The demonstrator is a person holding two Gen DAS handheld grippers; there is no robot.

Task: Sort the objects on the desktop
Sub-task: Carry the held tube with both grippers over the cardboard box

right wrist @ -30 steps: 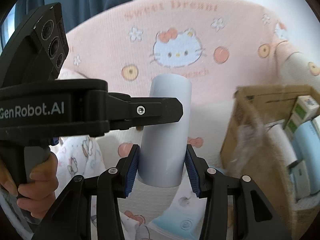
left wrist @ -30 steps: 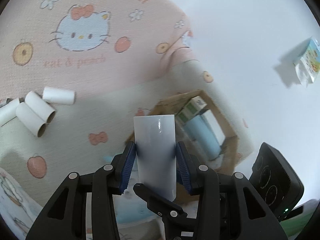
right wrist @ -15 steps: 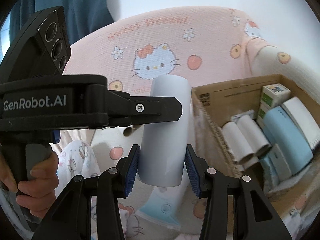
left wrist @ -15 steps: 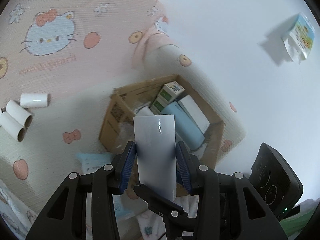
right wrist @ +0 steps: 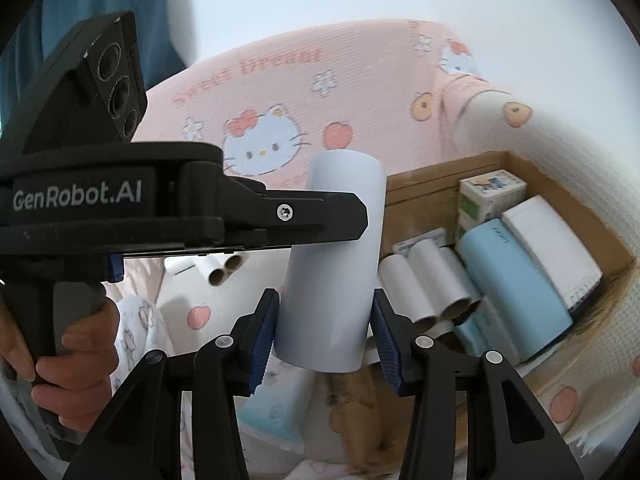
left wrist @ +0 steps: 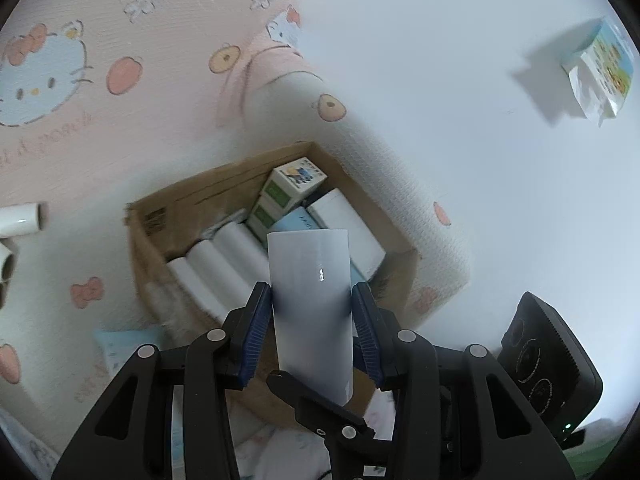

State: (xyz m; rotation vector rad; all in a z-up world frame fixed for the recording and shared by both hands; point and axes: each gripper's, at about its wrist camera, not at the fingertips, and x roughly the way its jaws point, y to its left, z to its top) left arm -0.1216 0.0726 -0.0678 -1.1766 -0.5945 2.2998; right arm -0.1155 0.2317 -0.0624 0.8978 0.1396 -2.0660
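A pale grey-white tube [left wrist: 310, 300] stands upright above an open cardboard box [left wrist: 216, 196] of rolls.

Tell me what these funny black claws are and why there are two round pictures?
A person holds one gripper in each hand, like big tongs. Each has a small camera looking along its two fingers, so each round picture comes from one gripper. In the left camera's picture, the left gripper squeezes a white paper tube. In the right camera's picture, the right gripper squeezes another tube, and you can see the other gripper's handle in the person's hand. Below lies a pink cat-print blanket with a cardboard box on it, holding more tubes and small boxes. Loose tubes wait on the blanket.
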